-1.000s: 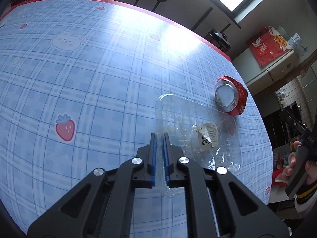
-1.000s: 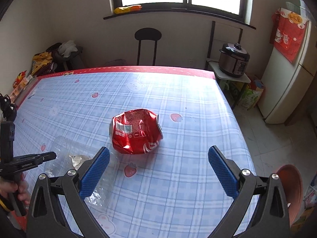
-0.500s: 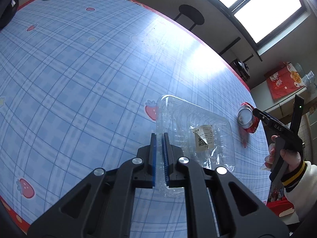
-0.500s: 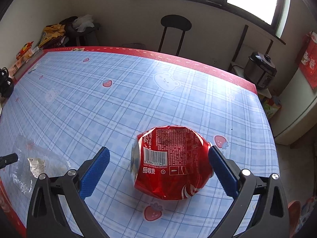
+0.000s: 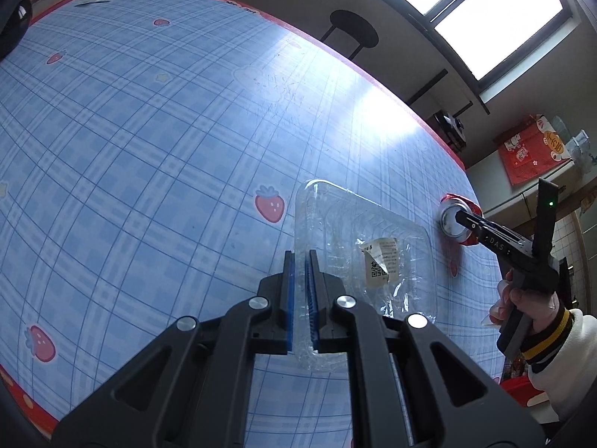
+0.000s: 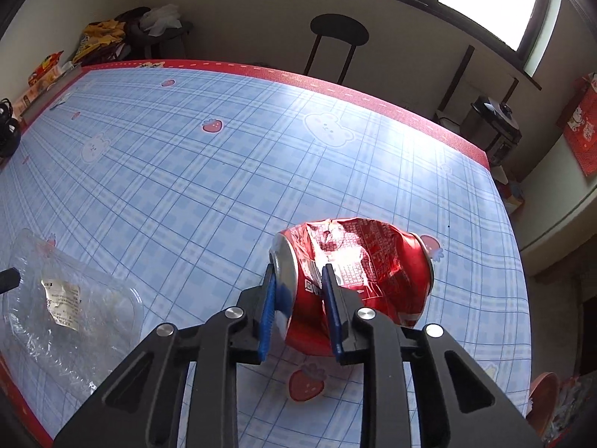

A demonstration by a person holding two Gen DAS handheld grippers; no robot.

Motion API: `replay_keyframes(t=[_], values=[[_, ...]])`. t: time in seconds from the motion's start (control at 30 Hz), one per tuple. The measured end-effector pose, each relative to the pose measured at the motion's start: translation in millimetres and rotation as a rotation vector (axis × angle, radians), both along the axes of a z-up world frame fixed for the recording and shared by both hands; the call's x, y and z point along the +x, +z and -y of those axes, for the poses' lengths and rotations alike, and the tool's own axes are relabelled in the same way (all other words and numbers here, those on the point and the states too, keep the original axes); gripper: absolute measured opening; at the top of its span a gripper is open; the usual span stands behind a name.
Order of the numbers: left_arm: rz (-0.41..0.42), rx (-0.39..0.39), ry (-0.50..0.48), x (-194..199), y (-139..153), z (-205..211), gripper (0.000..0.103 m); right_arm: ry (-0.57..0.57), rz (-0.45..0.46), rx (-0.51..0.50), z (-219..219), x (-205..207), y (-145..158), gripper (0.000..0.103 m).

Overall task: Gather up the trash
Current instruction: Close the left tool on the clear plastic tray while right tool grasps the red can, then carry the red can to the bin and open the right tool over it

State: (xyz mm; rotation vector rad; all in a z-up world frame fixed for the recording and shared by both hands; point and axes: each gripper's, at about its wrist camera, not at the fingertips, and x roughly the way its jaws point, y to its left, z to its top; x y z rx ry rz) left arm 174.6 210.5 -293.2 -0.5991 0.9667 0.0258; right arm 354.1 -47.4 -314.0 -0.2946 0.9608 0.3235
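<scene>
closing right hand-held gripper (image 6: 298,283) on crushed red can (image 6: 358,268), left hand-held gripper (image 5: 301,261) pinching clear plastic tray (image 5: 358,246)

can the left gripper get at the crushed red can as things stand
Probably not yet. The left gripper is shut on the edge of the clear plastic tray, so it has no free jaws. The crushed red can already sits between the closing jaws of the right gripper.

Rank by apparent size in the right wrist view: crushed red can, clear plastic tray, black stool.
1-2. Crushed red can and clear plastic tray: alike, and the tray is cut off at the edge.
3. Black stool, smallest, though farthest away.
</scene>
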Motion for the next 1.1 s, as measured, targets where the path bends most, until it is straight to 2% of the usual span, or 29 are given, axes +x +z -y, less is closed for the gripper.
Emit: replay_keyframes(t=[0.3,0.67,0.93,1.1], values=[[0.089,0.011,0.003,1.4,42.7,0.9,0.01,-0.011,0.101,0.136,23.7,-34.6,48.7,0.022],[0.19,0.07,-0.014,-5.1,109.7,20.1,0.01,-0.062,0.254,0.293,81.0,-82.2,114.1,0.022],[0.258,0.138,-0.067,-13.7,158.2,58.0,0.01,-0.143,0.382,0.363,152.7,-121.4,156.2,0.022],[0.32,0.165,-0.125,-13.8,188.9,95.8,0.01,-0.225,0.449,0.362,212.9,-153.6,171.7,0.022]])
